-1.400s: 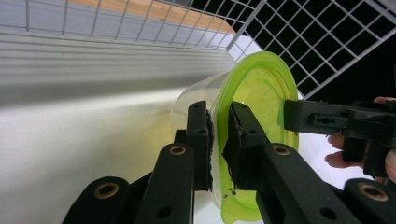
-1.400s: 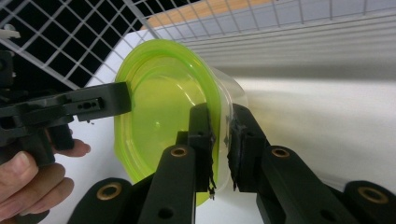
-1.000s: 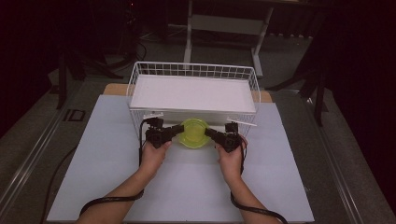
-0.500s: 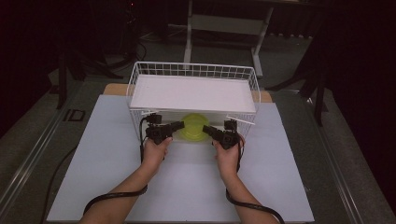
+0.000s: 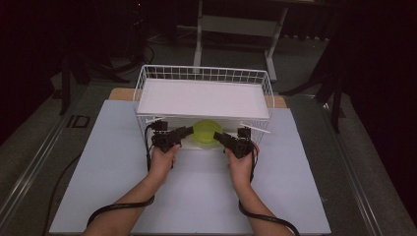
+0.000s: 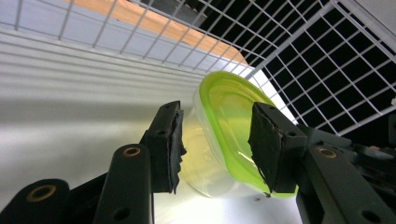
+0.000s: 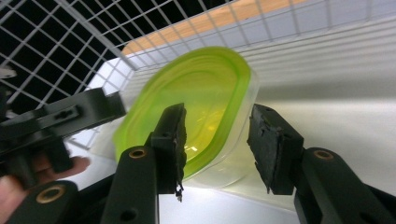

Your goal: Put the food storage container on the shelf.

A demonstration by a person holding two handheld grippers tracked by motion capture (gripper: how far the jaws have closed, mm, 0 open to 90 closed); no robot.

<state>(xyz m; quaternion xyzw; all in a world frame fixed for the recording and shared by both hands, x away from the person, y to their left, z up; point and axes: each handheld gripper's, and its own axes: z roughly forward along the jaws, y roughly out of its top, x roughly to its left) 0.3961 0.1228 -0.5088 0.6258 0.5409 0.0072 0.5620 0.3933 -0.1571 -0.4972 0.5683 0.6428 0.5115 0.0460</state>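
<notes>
With both the left gripper [image 5: 189,131] and right gripper [image 5: 220,136] just spreading off the clear, green-lidded plastic container [image 5: 206,131] on the lower shelf at the white wire basket's [image 5: 204,74] front edge, the person should draw straight back, clear of the lid.

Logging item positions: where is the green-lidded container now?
In the high view, the container sits centred under the wire basket's white shelf, between both grippers.

We see a dim room, where light falls mostly on the pale blue-white surface [image 5: 123,196] in the middle. Under its far edge a strip of light brown wood [image 5: 120,93] comes out at both sides. The floor [image 5: 44,132] around is grey, with a metal rail [image 5: 29,172] that runs along the left side. Behind the surface stands a white metal frame [image 5: 236,24] with two legs. The far background is almost black, and dark stands rise at both sides.
</notes>
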